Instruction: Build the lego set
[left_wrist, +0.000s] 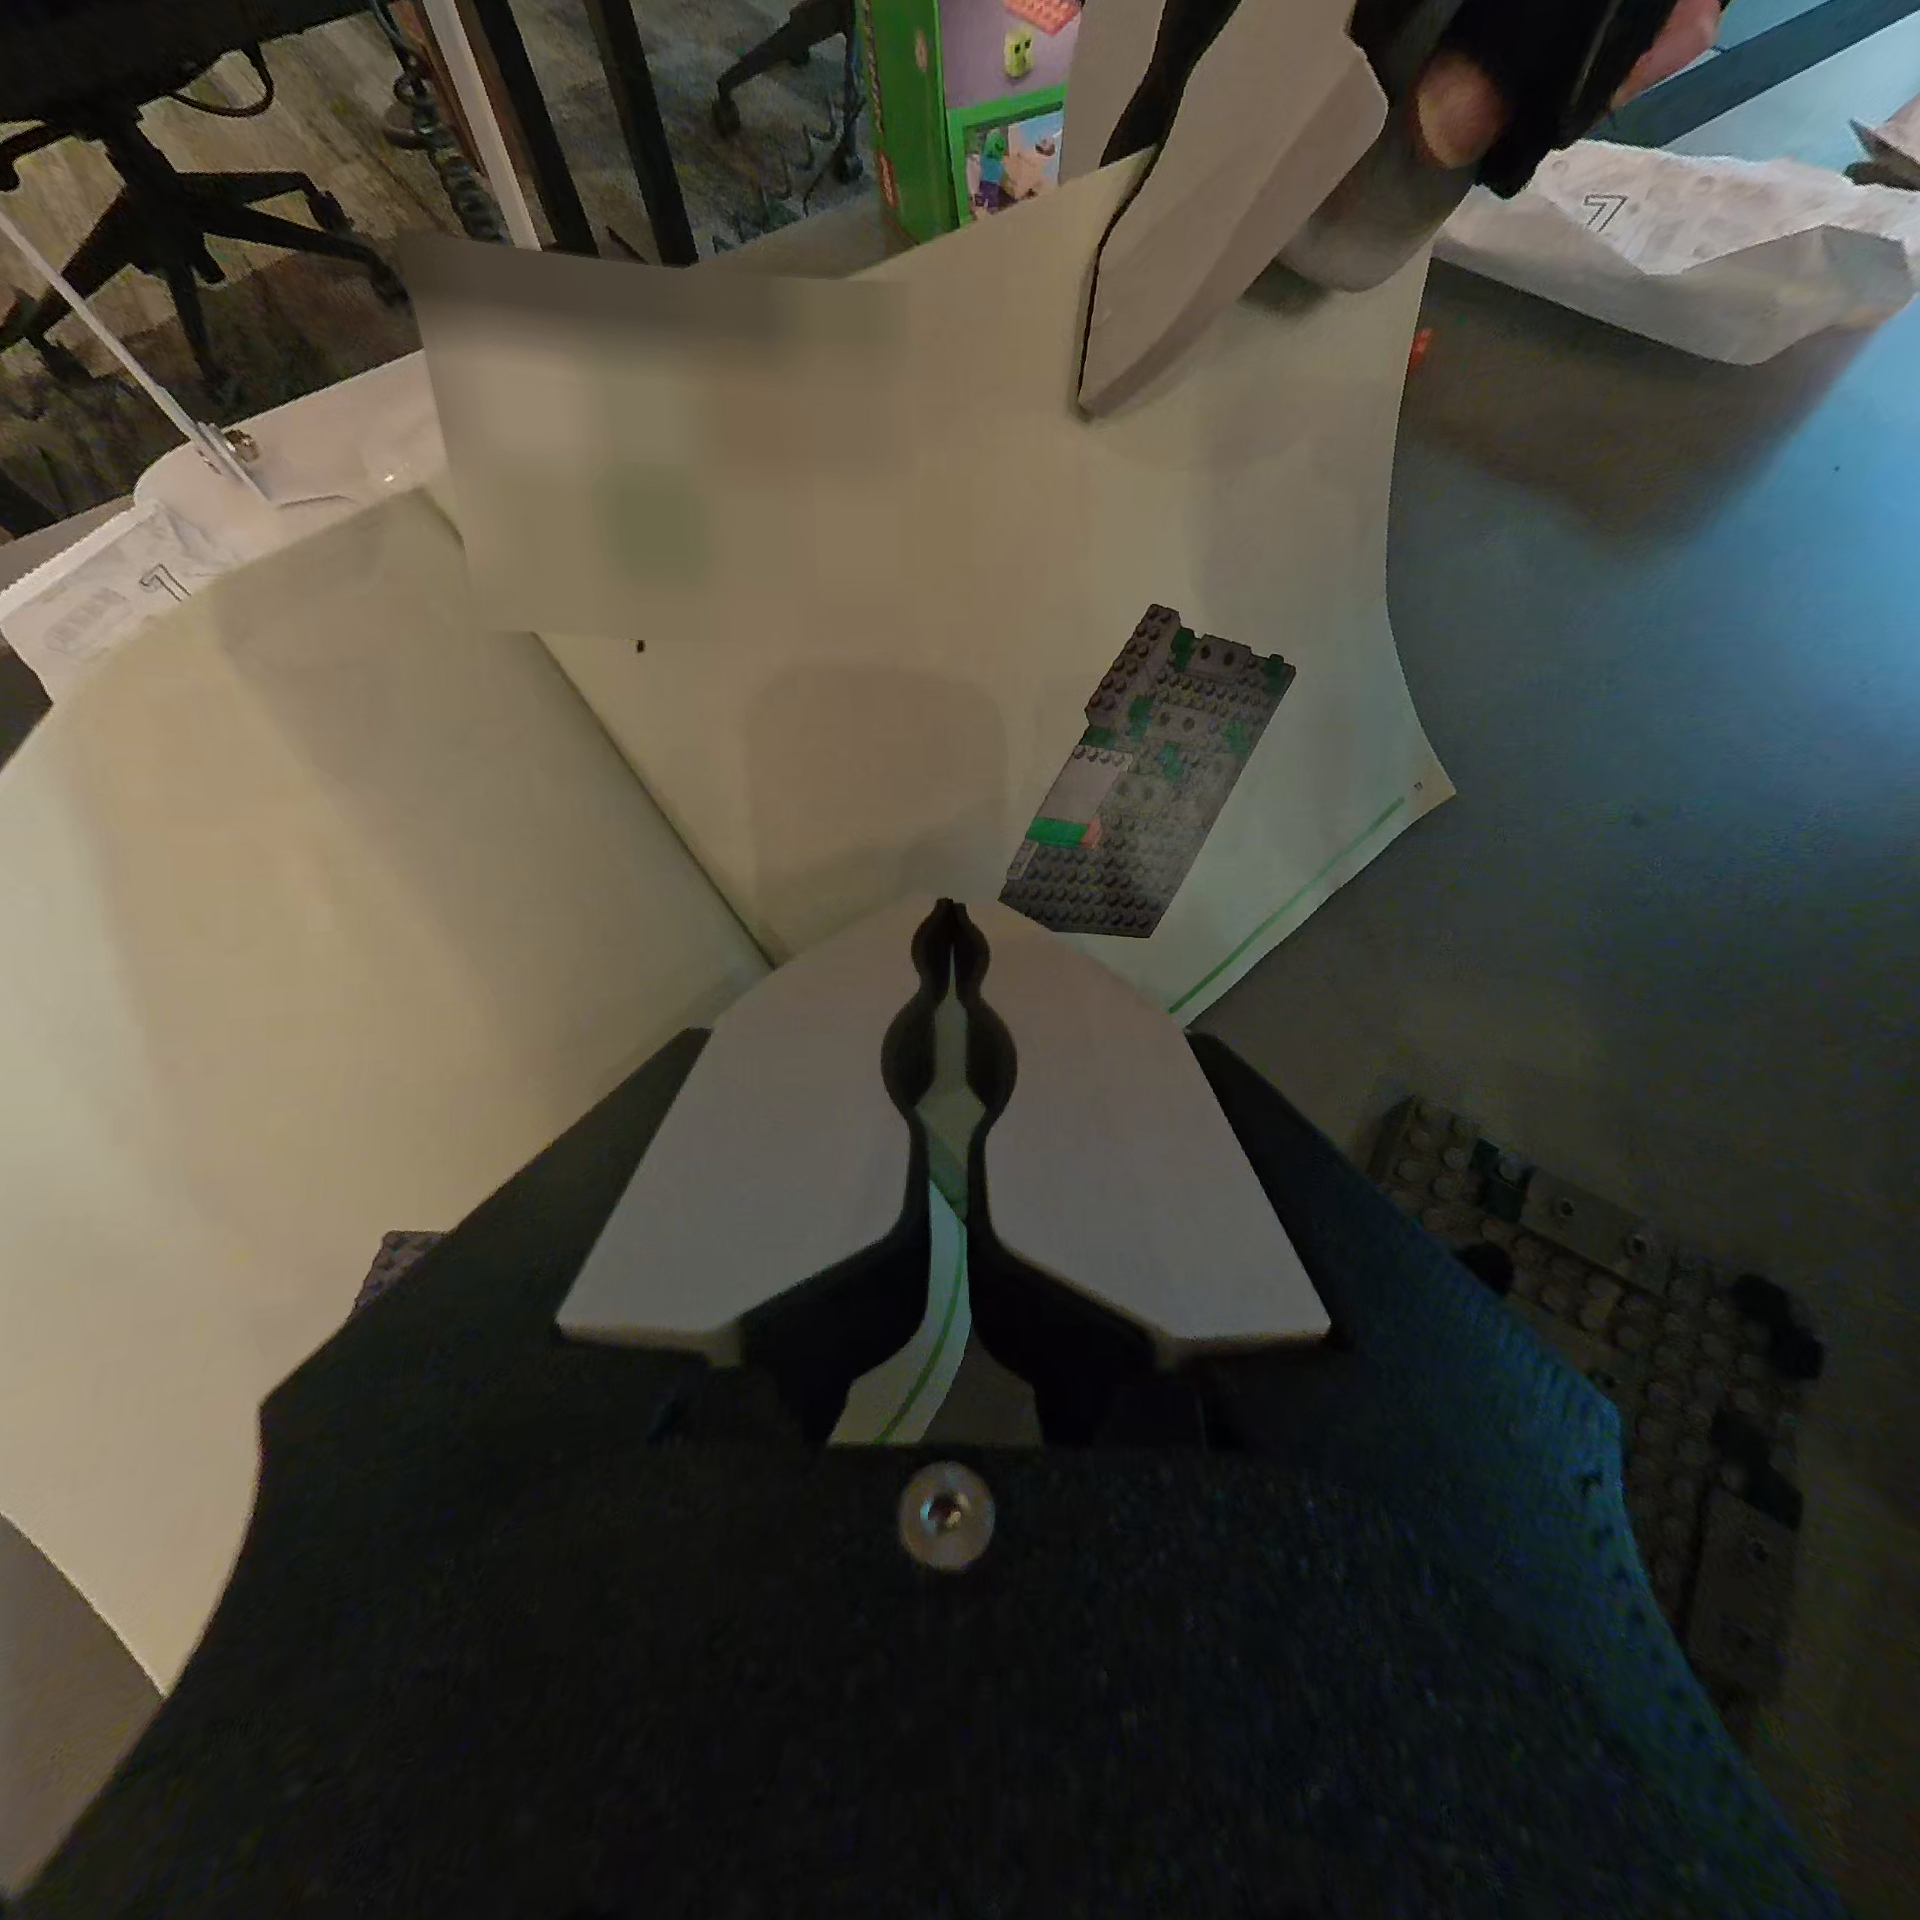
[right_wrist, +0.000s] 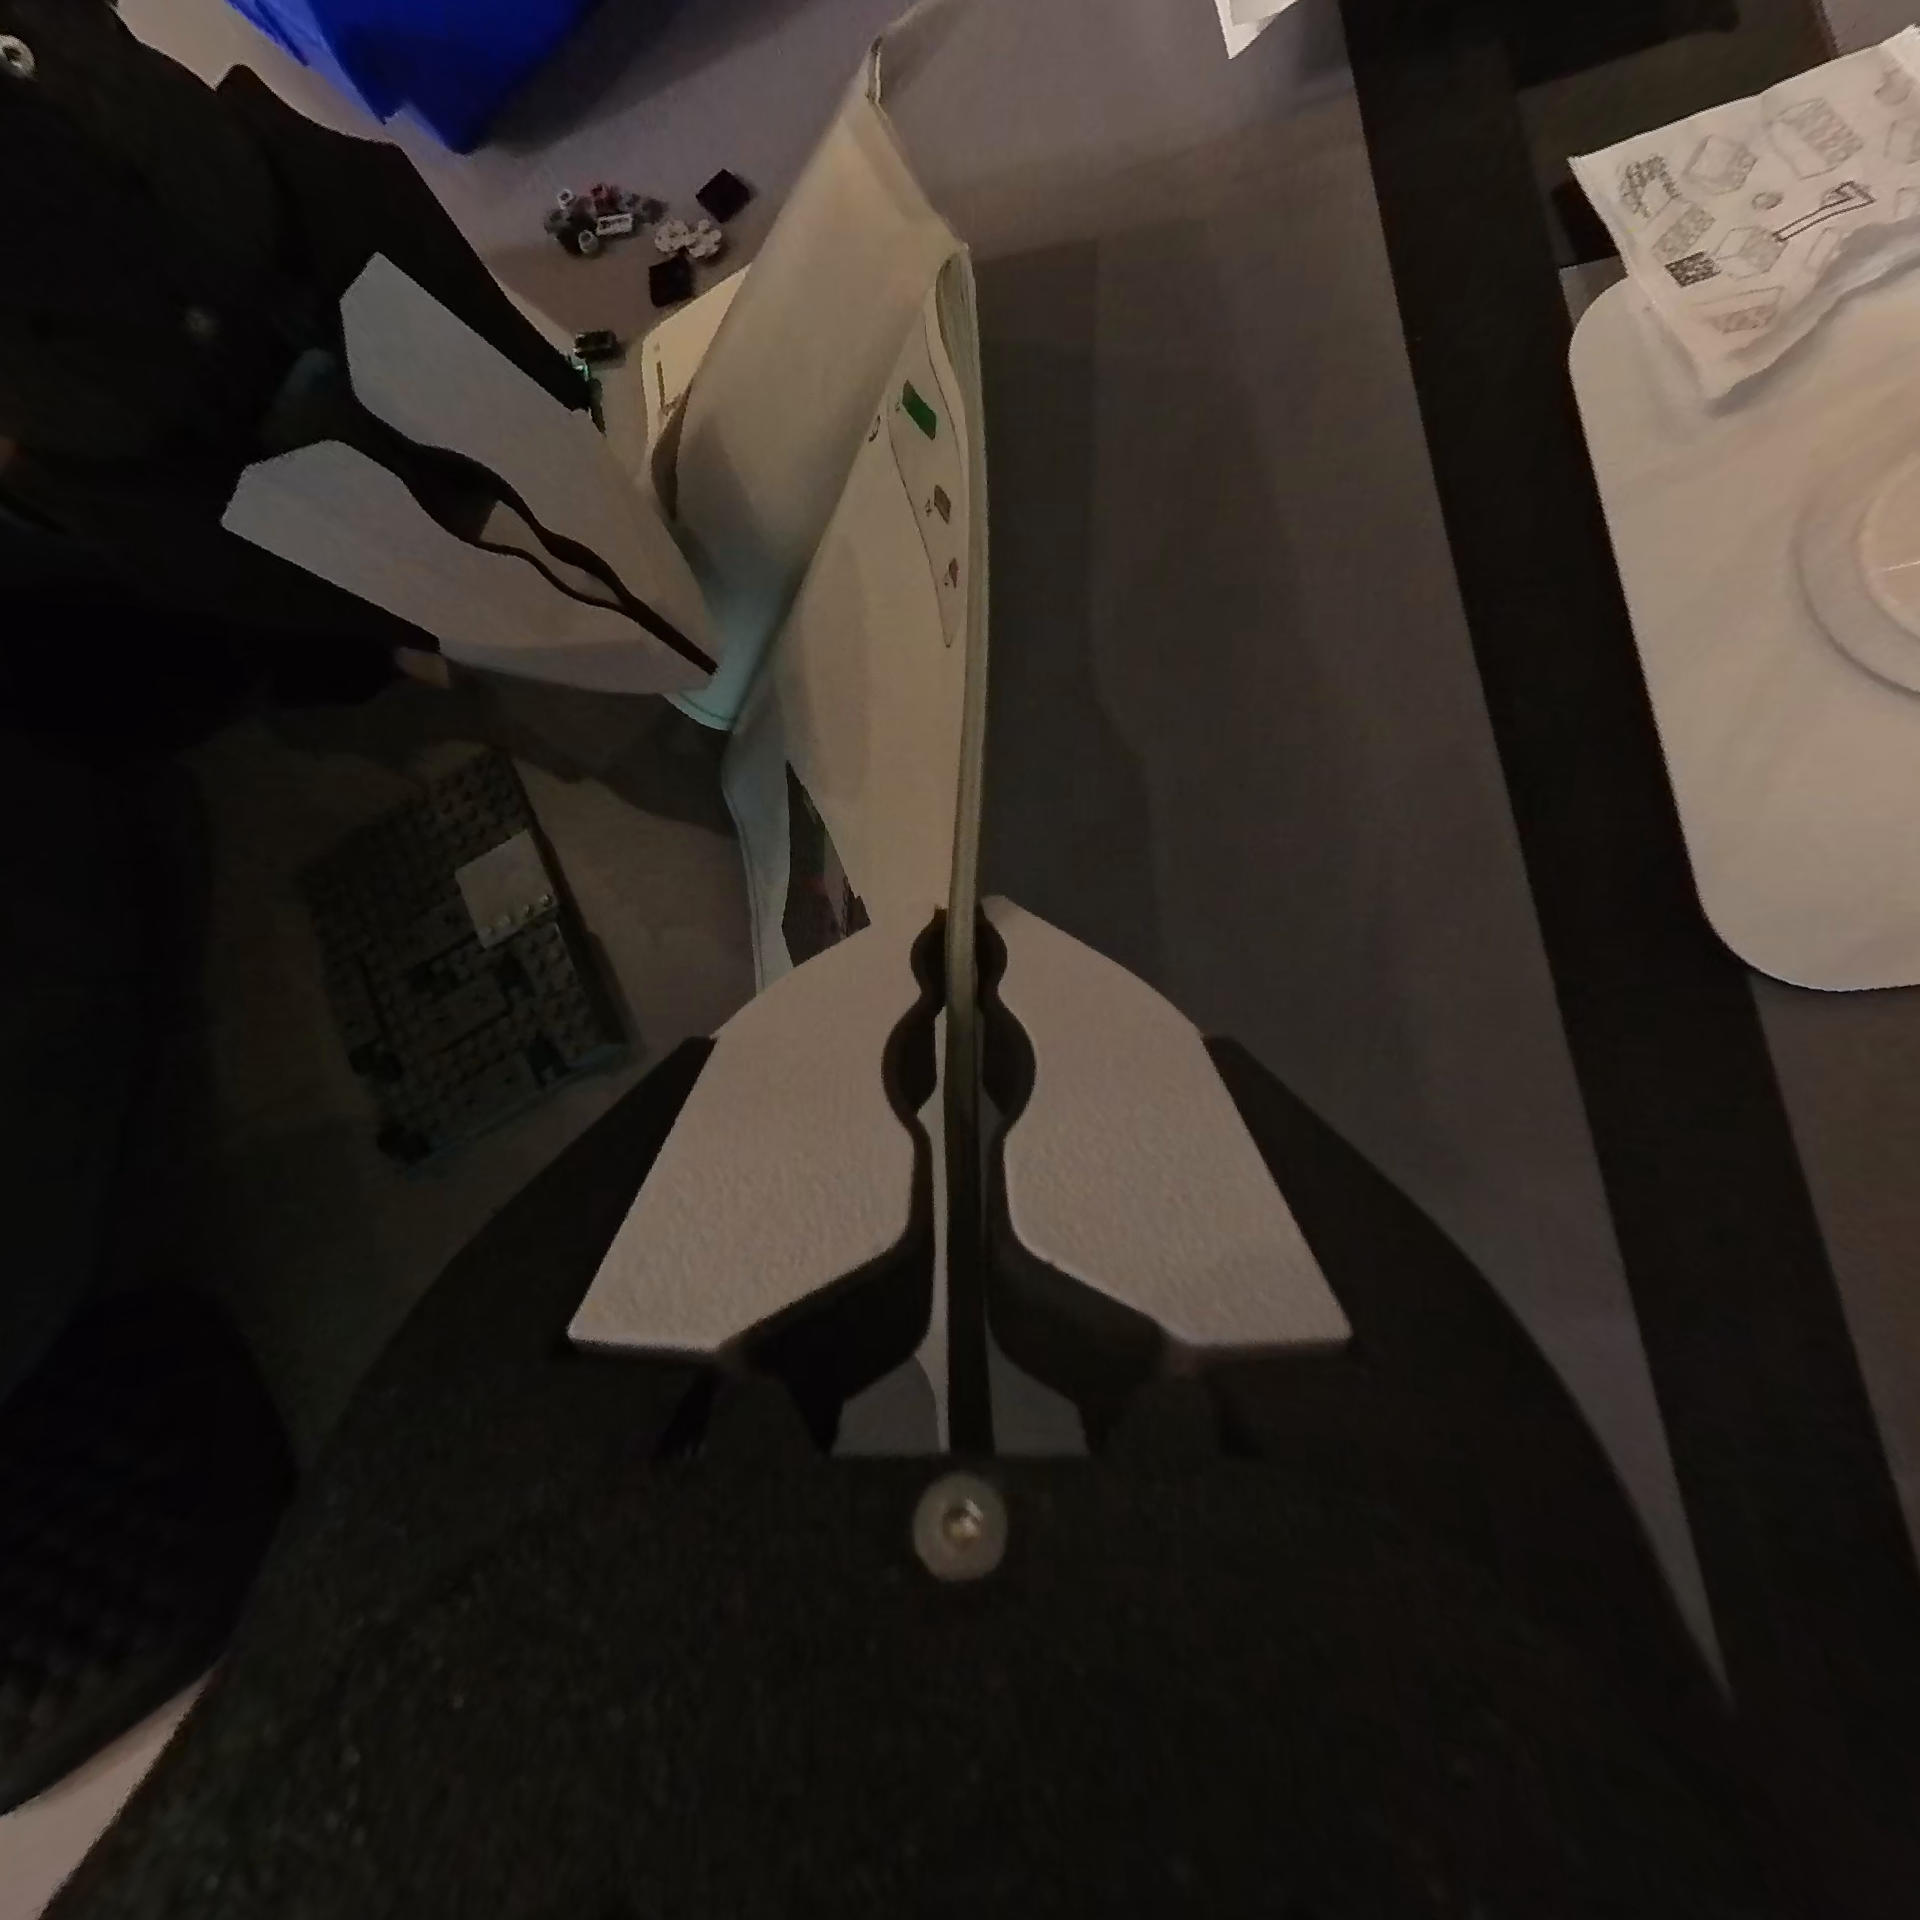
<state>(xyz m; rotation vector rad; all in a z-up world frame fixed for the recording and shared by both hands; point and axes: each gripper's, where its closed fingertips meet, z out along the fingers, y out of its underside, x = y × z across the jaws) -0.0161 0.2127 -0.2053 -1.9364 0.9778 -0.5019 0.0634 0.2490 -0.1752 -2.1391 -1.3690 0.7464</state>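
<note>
Both grippers are clenched on the instruction booklet (left_wrist: 935, 644), not on any brick. The left gripper (left_wrist: 948, 920) pinches one page at its lower edge, and the sheet runs back through the slot between its fingers. The right gripper (right_wrist: 964, 925) clamps another part of the booklet edge-on, so in its own view the paper rises straight ahead of the fingertips as a thin upright line. From the left wrist view, the right gripper (left_wrist: 1101, 343) sits ahead and up to the right, at the far edge of the same open page. From the right wrist view, the left gripper (right_wrist: 686, 649) sits ahead and to the left, gripping a page near the fold.

The page held up in front of the left gripper shows a printed picture of the build (left_wrist: 1143, 774), just ahead and slightly right of the fingertips.

The partly built grey plate (left_wrist: 1621, 1340) lies flat on the table (left_wrist: 1662, 831), below and to the right of the left gripper, beside its body. For the right gripper, the plate (right_wrist: 457, 935) lies below and to the left, its long side running roughly away from the camera. A few loose pieces (right_wrist: 634, 223) lie farther ahead and left.

The plate lies between the two grippers and beneath the booklet; the left one looks nearer. I judge the booklet must be set aside before either can reach down.
</note>
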